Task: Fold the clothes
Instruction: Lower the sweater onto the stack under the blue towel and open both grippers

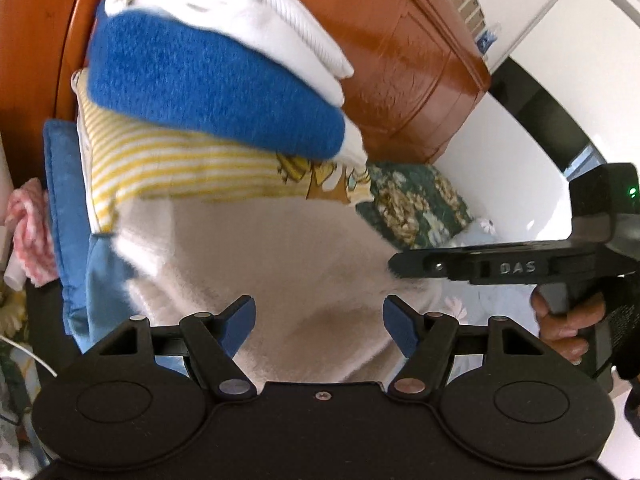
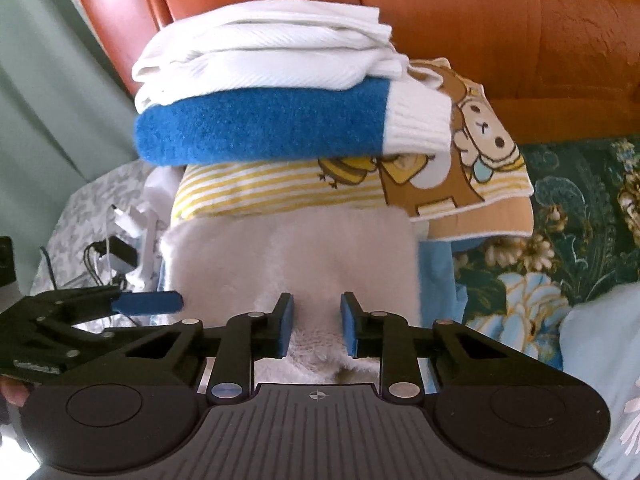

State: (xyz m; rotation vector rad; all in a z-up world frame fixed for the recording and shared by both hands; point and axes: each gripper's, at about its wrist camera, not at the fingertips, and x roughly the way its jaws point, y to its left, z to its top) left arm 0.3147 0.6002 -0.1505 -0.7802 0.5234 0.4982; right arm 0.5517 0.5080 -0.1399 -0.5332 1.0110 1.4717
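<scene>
Two grippers are working at one pile of clothes. The left gripper is hanging released, its blue pads spread wide over a cream fleece. The right gripper is also standing parted, more narrowly, with the fleece lying between its fingers; whether the pads are touching the cloth I cannot tell.

In the right view the left gripper is reaching in from 9 o'clock, one blue pad meeting the fleece's edge. In the left view the right gripper is coming in from 3 o'clock to the fleece's edge, and its state is not showing there.

Four folded pieces are stacking up at 12 o'clock: a white knit on top, one blue sweater with a white cuff under it, one yellow striped cloth with bear prints below, and the fleece lowest and nearest. A pale blue garment is lying underneath.

Behind the pile an orange headboard is standing. At 3 o'clock a green floral cover is spreading out. At 9 o'clock a charger with cables is lying.
</scene>
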